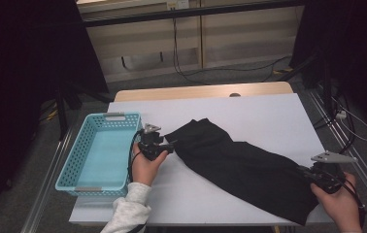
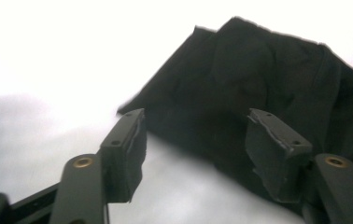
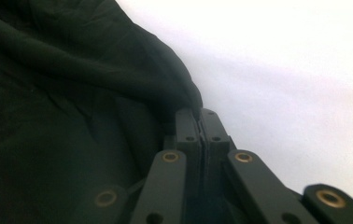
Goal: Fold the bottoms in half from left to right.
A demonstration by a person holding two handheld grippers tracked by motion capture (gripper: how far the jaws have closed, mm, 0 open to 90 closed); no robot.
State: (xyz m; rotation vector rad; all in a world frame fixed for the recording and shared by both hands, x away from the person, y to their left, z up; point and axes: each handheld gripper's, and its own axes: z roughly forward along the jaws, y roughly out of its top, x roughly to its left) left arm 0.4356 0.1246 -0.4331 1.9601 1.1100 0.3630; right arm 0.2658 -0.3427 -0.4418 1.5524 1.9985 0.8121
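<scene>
Black cloth [image 1: 242,170] is being laid out diagonally across the white table [image 1: 269,111], from centre of the high view down to lower right. Probably being spread or readied for folding, w/ the blue basket [image 1: 99,151] at left of frame as the likely destination.

R gripper [image 1: 317,180], lower right of the high view: jaws are being pressed together on the cloth's edge [image 3: 191,100]; in the right gripper view a fold of fabric is being pinched right at the tips. That corner is judged to be anchored so the cloth can be pulled taut.

L gripper [image 1: 164,145], centre-left, just beside the cloth's upper end: jaws are being held spread, nothing between them. In the left gripper view the cloth's corner [image 2: 132,106] is lying just ahead of the pads [image 2: 277,149], table bare under the gap. Approach for a 2nd grip is being assumed.

Edges/room: basket rim is sitting close behind the L hand, so little room that way. Open table is available toward top of frame and btw the hands at bottom. Cloth's lower-right end is lying near the table's front edge; overhang cannot be told.
</scene>
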